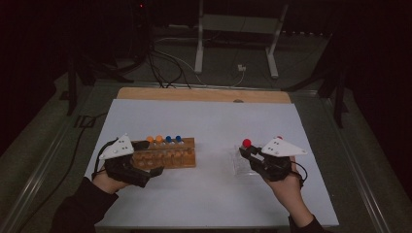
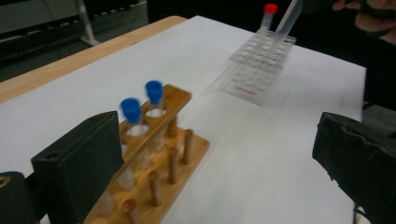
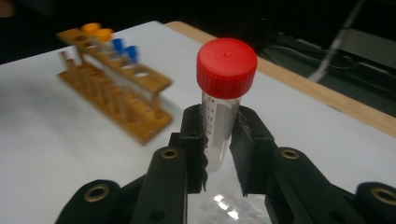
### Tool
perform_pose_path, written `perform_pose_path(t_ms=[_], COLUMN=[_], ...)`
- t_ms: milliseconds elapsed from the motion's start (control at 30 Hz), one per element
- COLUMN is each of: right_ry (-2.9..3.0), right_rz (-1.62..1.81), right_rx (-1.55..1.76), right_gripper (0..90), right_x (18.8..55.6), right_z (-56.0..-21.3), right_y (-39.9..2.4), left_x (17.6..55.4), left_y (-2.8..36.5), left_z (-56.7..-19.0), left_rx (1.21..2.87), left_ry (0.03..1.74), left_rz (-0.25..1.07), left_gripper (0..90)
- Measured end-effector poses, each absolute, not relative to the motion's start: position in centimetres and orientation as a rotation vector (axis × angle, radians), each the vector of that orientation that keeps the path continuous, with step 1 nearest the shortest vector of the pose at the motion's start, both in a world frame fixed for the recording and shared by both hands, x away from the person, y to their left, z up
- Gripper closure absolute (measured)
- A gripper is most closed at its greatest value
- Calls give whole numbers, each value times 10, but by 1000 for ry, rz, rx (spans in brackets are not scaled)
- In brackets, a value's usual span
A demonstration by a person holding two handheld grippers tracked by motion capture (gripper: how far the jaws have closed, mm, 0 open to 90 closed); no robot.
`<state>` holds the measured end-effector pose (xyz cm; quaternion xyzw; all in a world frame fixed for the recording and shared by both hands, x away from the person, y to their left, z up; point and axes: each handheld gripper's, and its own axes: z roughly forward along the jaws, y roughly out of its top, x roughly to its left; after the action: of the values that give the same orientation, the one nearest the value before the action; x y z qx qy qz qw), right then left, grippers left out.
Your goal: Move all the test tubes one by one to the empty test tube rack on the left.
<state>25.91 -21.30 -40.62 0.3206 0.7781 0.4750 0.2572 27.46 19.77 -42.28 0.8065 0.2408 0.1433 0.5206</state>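
wooden rack (image 2: 154,168) blurred, cut off below, perhaps tube (image 3: 219,135) bottom hidden

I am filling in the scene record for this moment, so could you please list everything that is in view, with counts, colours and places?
Wooden rack: one, brown, left half of the table, beside the left gripper.
Orange-capped tubes: two, standing in the wooden rack, at its left end in the high view.
Blue-capped tubes: two, standing in the wooden rack next to the orange ones.
Clear rack: one, transparent plastic, right half of the table.
Red-capped tube: two; one clamped in the right gripper, one standing in the clear rack.
Table: one, white sheet over wood.
Metal stand: one, pale, on the floor beyond the table.
Left gripper: black, jaws open either side of the wooden rack's end.
Right gripper: black, shut on a red-capped tube above the clear rack.
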Motion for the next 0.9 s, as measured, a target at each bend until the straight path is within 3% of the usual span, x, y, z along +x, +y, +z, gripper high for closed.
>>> perform_pose_path(t_ms=[900], right_ry=[2380], right_rz=[1246], right_rx=[724], right_gripper=[744], right_x=[247], right_z=[-441], right_y=[-160], left_x=[269], left_y=[122], left_z=[-415], left_rx=[1990], left_ry=[346], left_rz=[180], left_gripper=[27])
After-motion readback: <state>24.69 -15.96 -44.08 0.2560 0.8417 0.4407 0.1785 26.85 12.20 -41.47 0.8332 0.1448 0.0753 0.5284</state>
